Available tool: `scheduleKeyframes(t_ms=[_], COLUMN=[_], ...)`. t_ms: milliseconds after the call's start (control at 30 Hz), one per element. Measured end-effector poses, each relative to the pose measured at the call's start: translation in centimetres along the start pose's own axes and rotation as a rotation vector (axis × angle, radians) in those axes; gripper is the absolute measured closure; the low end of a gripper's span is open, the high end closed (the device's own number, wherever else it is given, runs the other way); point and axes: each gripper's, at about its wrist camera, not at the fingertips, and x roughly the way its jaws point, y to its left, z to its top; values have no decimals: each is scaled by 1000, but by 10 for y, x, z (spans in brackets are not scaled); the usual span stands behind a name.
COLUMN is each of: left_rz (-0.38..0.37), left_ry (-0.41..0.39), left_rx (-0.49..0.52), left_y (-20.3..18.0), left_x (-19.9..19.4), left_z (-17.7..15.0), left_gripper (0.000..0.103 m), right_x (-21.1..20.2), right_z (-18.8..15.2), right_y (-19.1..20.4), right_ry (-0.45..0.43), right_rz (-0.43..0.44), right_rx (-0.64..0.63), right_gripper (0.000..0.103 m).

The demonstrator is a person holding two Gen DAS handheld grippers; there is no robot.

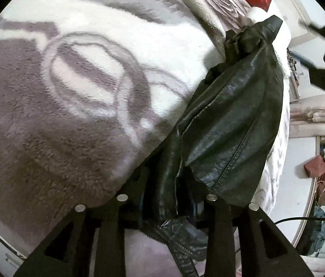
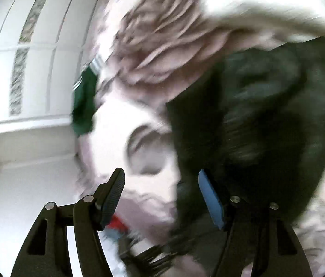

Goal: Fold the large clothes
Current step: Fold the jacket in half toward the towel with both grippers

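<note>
The black leather jacket [image 1: 229,120] lies rumpled on the bed's grey-and-white fleece blanket [image 1: 70,92]. The left gripper [image 1: 169,198] has leather bunched between its fingers, though whether they pinch it I cannot tell. Beside the jacket, the right gripper [image 2: 162,198] stands released, fingers apart.

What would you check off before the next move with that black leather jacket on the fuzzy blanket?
1. Black leather jacket between the left tool's fingers: ok.
2. Left tool actually pinching it: cannot tell, fingers hidden.
3. Right tool empty: ok, jaws wide apart.
4. Jacket lies flat: not ok, bunched.
5. Grey-and-white fleece blanket beneath is smooth: ok.
6. Right view sharp enough: not ok, blurred.
</note>
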Motion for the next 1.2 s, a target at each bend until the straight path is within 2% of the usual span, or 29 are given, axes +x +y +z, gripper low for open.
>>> scheduleKeyframes(t_ms=[67, 100, 133, 233, 300, 367, 467, 567, 667, 767, 933, 1033, 1100, 1133, 1200], left_rz=[38, 52, 59, 110, 125, 127, 100, 106, 85, 48, 20, 66, 125, 129, 103], left_ry=[0, 5, 7, 22, 32, 47, 44, 24, 12, -37, -157, -131, -61, -24, -1], left_rx=[22, 32, 36, 50, 40, 29, 27, 49, 54, 76, 164, 169, 162, 146, 115], left_y=[0, -2, 2, 4, 5, 2, -10, -34, -56, -82, -146, -153, -145, -136, -123], left_x=[-3, -2, -1, 10, 12, 8, -10, -28, -36, -37, -7, 34, 76, 92, 106], left_z=[1, -1, 0, 1, 4, 4, 1, 4, 19, 46, 127, 180, 207, 214, 222], left_gripper=[71, 71, 71, 71, 71, 71, 71, 70, 65, 65, 65, 65, 65, 62, 54], right_x=[6, 17, 29, 87, 110, 99, 47, -13, -47, -73, -76, -60, -50, -42, -27], right_z=[1, 4, 7, 22, 33, 37, 23, 3, -3, -4, 4, 11, 18, 21, 30], right_y=[-15, -23, -27, -36, -49, -45, -42, -56, -69, -96, -148, -161, -168, -169, -178], right_ry=[2, 16, 30, 70, 87, 111, 72, 9, -37, -69, -71, -86, -98, -95, -80], right_rz=[-130, -161, -178, -285, -296, -278, -167, -175, -218, -231, -222, -215, -196, -192, -212], right_rx=[-12, -4, 0, -65, -28, -46, -85, -109, -108, -59, 47, 74, 90, 95, 114], right_gripper=[41, 56, 62, 62, 61, 61, 53, 51, 51, 51, 51, 51, 51, 51, 51])
